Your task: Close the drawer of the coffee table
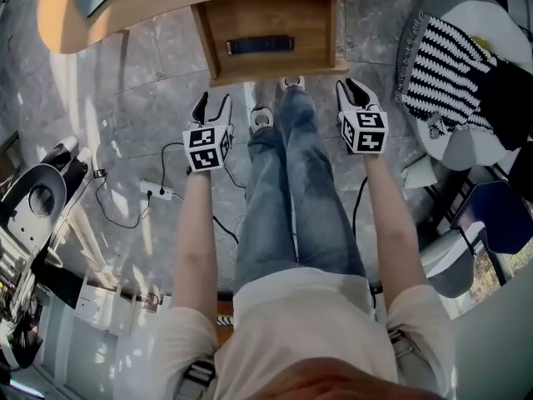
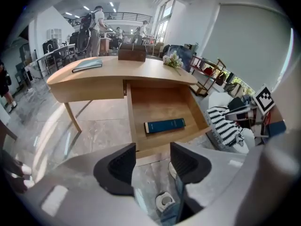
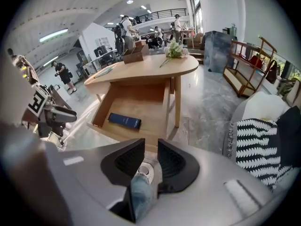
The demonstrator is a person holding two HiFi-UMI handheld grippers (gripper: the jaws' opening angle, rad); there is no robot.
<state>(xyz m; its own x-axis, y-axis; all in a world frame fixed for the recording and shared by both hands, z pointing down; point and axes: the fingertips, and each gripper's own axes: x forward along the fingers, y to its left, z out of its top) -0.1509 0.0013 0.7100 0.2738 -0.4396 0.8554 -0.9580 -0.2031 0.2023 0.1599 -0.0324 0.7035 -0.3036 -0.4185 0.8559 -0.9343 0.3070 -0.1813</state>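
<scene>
Now, drawer (image 1: 266, 23): found at the upper centre of the head view, drawn well out from under the coffee table (image 1: 125, 11). Its front panel is turned toward the person, so a push can be taken there.
Contents: one dark blue book (image 1: 260, 45), laid flat on the drawer floor, low enough that closing is judged unhindered.
Left gripper (image 1: 212, 107): held just below the drawer's front left corner, apart from it. Its jaws are spread fairly wide, with nothing between them.
Right gripper (image 1: 356, 94): held just below and right of the front right corner, likewise apart. Its jaws are parted by a narrow gap, with nothing gripped.
Placement reason: both tools are set either side of the legs (image 1: 300, 190) and aimed toward the front, judged as readied for an even two-sided push.
Surroundings: striped cushion (image 1: 450, 65) at right; power strip (image 1: 158, 192) on the floor at left.
</scene>
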